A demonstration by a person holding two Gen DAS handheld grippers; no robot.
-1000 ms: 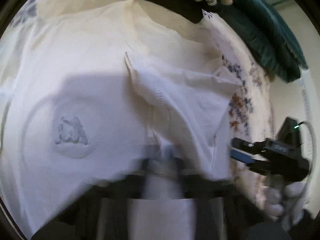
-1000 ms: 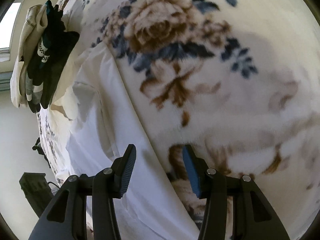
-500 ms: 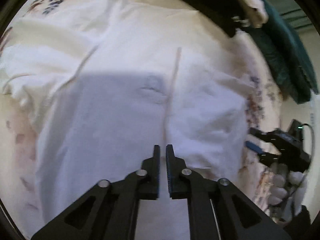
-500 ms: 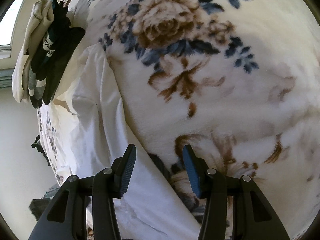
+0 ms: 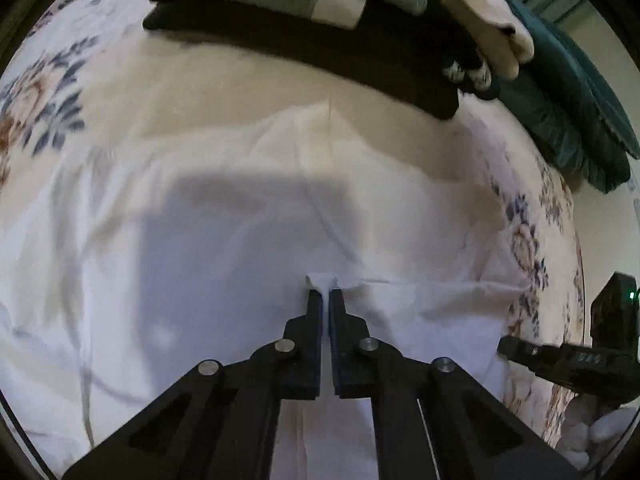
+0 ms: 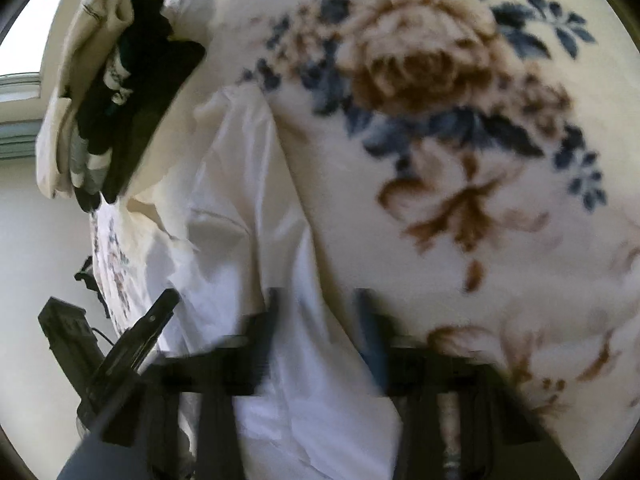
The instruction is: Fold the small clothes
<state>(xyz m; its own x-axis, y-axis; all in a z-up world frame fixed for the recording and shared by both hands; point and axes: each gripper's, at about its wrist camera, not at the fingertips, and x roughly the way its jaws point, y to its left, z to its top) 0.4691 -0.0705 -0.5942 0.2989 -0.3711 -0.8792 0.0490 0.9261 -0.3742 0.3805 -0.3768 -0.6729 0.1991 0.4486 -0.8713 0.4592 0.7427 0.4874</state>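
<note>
Left gripper (image 5: 329, 294): jaws clenched on a pinch of the white garment (image 5: 224, 240), a tuft of cloth poking out above the tips. Right gripper (image 6: 316, 304): jaws closing, motion-blurred; the garment's edge lies between them, and whether the pads press it yet cannot be told. The garment lies spread flat on the floral blanket (image 6: 440, 184), its long axis running from the grippers toward the stack of folded clothes (image 5: 320, 4) at the blanket's far edge, its far end close to the stack.

L gripper (image 5: 329, 300) pinched on white garment (image 5: 200, 248) edge — folded stack (image 5: 340, 8) behind, on floral blanket (image 5: 52, 92)
</note>
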